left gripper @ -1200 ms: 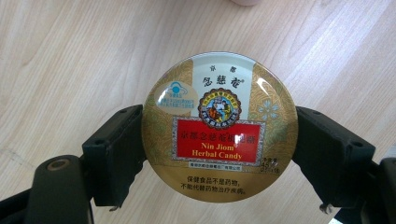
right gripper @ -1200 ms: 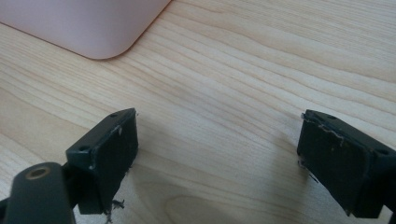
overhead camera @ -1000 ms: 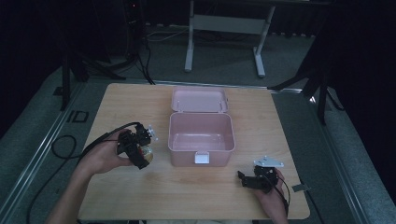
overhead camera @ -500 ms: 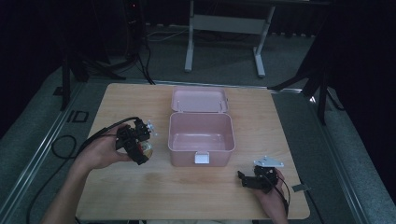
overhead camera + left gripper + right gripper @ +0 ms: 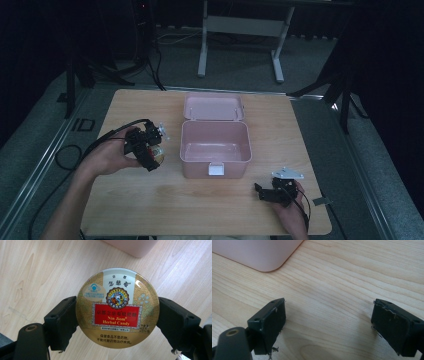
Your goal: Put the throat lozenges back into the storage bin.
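Pink box (image 5: 215,142) on wooden table (image 5: 150,205)

Over the last second the left gripper (image 5: 152,150), clamped on the round gold herbal candy tin with the red label (image 5: 117,308), has drifted slightly toward the desk's far edge and closer to the left wall of the open pale pink plastic box (image 5: 215,148), the tin kept above the light wooden desk (image 5: 150,200).

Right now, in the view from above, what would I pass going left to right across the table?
The left gripper clamping a round candy tin → the open pink box → the right gripper, jaws apart, down near the table's front edge.
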`<act>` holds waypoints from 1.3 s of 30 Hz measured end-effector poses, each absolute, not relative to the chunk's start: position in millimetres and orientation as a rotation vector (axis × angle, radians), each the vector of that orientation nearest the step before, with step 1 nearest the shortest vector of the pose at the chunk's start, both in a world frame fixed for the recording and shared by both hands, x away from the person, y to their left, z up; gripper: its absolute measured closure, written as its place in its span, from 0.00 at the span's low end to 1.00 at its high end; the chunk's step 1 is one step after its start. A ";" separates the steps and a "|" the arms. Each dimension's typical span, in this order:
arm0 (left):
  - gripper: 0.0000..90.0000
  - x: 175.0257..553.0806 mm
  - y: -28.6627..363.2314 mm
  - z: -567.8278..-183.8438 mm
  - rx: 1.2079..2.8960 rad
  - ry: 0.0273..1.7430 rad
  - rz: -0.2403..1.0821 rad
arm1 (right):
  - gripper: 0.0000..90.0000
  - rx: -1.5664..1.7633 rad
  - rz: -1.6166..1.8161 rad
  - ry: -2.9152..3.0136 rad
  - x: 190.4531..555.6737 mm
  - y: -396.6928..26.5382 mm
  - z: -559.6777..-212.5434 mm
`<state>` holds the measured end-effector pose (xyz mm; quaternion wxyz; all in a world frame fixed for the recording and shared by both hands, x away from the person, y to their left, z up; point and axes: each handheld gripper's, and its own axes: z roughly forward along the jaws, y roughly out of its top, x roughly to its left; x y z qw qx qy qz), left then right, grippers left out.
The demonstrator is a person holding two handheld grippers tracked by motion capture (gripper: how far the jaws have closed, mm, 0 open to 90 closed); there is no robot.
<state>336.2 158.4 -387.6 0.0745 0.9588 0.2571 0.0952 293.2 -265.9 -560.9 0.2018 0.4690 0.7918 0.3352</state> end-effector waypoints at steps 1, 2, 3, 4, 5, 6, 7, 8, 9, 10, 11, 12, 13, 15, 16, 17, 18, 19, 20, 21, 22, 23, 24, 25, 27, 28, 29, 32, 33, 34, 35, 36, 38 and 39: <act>0.23 336.2 157.8 -386.2 2.876 0.770 0.288 | 0.14 1.309 0.936 2.212 293.2 -266.0 -560.9; 0.23 336.3 157.3 -384.8 2.876 0.765 0.291 | 0.14 1.310 0.937 2.211 293.2 -265.9 -560.9; 0.23 336.9 157.1 -383.5 2.872 0.758 0.286 | 0.14 1.310 0.937 2.211 293.2 -265.9 -560.9; 0.23 337.0 156.8 -382.4 2.871 0.752 0.283 | 0.14 1.310 0.937 2.211 293.2 -265.9 -560.9; 0.23 336.7 156.0 -381.7 2.873 0.750 0.286 | 0.14 1.310 0.936 2.211 293.2 -265.9 -560.9; 0.23 336.7 155.2 -380.9 2.876 0.744 0.288 | 0.14 1.310 0.936 2.212 293.2 -265.9 -560.9; 0.23 336.6 154.4 -379.7 2.875 0.741 0.290 | 0.14 1.310 0.936 2.212 293.2 -265.9 -560.9; 0.23 336.7 153.9 -378.6 2.877 0.739 0.293 | 0.14 1.310 0.936 2.211 293.2 -265.9 -560.9; 0.23 336.9 153.5 -377.4 2.877 0.738 0.297 | 0.14 1.310 0.937 2.211 293.2 -265.9 -560.9; 0.23 337.3 153.2 -375.6 2.878 0.734 0.299 | 0.14 1.310 0.936 2.212 293.2 -265.9 -560.9; 0.23 337.8 153.1 -374.5 2.879 0.730 0.303 | 0.14 1.310 0.936 2.211 293.2 -265.9 -560.9; 0.23 338.2 152.8 -373.1 2.877 0.730 0.307 | 0.14 1.310 0.936 2.212 293.2 -265.9 -560.9; 0.23 338.7 152.8 -372.1 2.870 0.730 0.305 | 0.14 1.311 0.937 2.211 293.2 -265.9 -560.9; 0.23 339.6 152.7 -371.3 2.864 0.725 0.297 | 0.14 1.310 0.936 2.211 293.2 -265.9 -560.9; 0.23 340.2 152.5 -371.3 2.865 0.722 0.300 | 0.14 1.310 0.936 2.212 293.2 -265.9 -560.9; 0.23 340.4 152.3 -371.3 2.865 0.723 0.302 | 0.14 1.310 0.936 2.211 293.2 -265.9 -560.9; 0.23 340.7 151.8 -371.5 2.865 0.727 0.300 | 0.14 1.310 0.936 2.211 293.2 -265.9 -560.9; 0.23 341.0 151.2 -371.5 2.869 0.724 0.306 | 0.14 1.311 0.936 2.211 293.2 -265.9 -560.9; 0.23 341.5 150.4 -371.2 2.877 0.718 0.316 | 0.14 1.310 0.937 2.211 293.2 -265.9 -560.9; 0.23 341.7 149.3 -370.8 2.879 0.722 0.318 | 0.14 1.311 0.936 2.211 293.2 -265.9 -560.9; 0.23 342.3 148.5 -370.1 2.881 0.715 0.318 | 0.14 1.310 0.936 2.211 293.2 -265.9 -560.9; 0.23 342.8 147.5 -369.2 2.878 0.715 0.316 | 0.14 1.310 0.936 2.211 293.2 -265.9 -560.9; 0.23 343.7 146.7 -368.3 2.880 0.709 0.317 | 0.14 1.310 0.936 2.211 293.2 -265.9 -560.9; 0.23 344.4 145.8 -367.4 2.881 0.709 0.320 | 0.14 1.311 0.937 2.211 293.2 -265.9 -560.9; 0.23 346.3 144.2 -365.7 2.878 0.709 0.319 | 0.14 1.310 0.937 2.211 293.2 -265.9 -560.9; 0.23 346.3 144.2 -365.7 2.878 0.709 0.319 | 0.14 1.310 0.937 2.211 293.2 -265.9 -560.9; 0.23 347.6 142.5 -364.8 2.872 0.707 0.313 | 0.14 1.310 0.937 2.211 293.2 -265.9 -560.9; 0.23 349.2 138.5 -364.2 2.876 0.694 0.318 | 0.14 1.310 0.937 2.211 293.2 -265.9 -560.9; 0.23 349.6 137.6 -363.8 2.877 0.691 0.316 | 0.14 1.310 0.936 2.211 293.2 -265.9 -560.9; 0.23 350.1 136.4 -363.2 2.876 0.687 0.317 | 0.14 1.310 0.937 2.211 293.2 -265.9 -560.9; 0.23 350.1 136.4 -363.2 2.876 0.687 0.317 | 0.14 1.310 0.937 2.211 293.2 -265.9 -560.9; 0.23 350.9 134.7 -362.0 2.875 0.684 0.319 | 0.14 1.310 0.937 2.211 293.2 -265.9 -560.9; 0.23 352.5 132.2 -360.1 2.875 0.677 0.317 | 0.14 1.310 0.936 2.211 293.2 -265.9 -560.9; 0.23 353.3 131.2 -359.5 2.875 0.674 0.317 | 0.14 1.309 0.936 2.212 293.2 -265.9 -560.9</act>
